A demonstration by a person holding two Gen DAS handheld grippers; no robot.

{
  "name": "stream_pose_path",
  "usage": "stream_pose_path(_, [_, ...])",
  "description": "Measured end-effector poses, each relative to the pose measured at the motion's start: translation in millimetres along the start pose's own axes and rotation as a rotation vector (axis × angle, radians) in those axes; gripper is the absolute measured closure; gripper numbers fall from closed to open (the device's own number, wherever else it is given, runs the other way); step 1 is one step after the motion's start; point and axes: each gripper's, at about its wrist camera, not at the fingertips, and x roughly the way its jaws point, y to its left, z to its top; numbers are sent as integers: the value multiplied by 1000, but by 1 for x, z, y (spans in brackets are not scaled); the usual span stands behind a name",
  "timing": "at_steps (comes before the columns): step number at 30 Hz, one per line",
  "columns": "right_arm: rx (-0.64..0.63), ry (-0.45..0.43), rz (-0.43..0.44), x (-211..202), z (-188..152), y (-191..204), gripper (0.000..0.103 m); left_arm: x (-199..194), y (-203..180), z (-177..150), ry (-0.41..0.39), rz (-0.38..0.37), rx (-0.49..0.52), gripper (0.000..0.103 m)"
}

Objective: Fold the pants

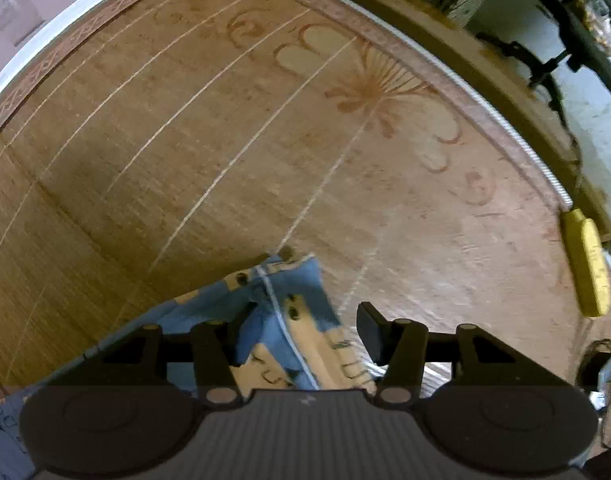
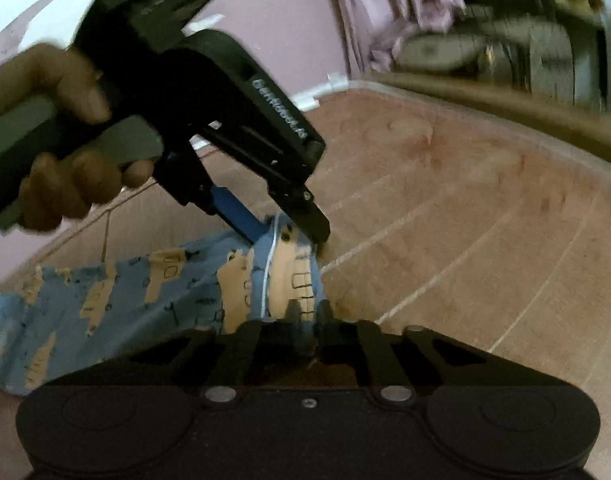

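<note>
The pants (image 1: 289,312) are light blue with tan printed shapes and a white seam. In the left wrist view their end lies between the fingers of my left gripper (image 1: 305,328), whose jaws stand wide apart over the cloth. In the right wrist view the pants (image 2: 145,292) stretch from the left edge to the middle. My right gripper (image 2: 309,312) is shut on the pants' end. The left gripper (image 2: 297,228) also shows there, held by a hand, its tips touching the same end of the pants just beyond my right gripper.
A brown woven mat (image 1: 185,140) with white lines and a floral print covers the surface. A yellow object (image 1: 585,264) lies at the mat's right edge. A pink wall and curtain (image 2: 385,20) stand behind, with dark clutter (image 2: 505,52) at the back right.
</note>
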Motion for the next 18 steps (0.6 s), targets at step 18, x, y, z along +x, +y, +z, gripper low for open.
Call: stream_pose_path(18, [-204,-24,5,0,-6,26,99,12,-20,4,80,44,8,46])
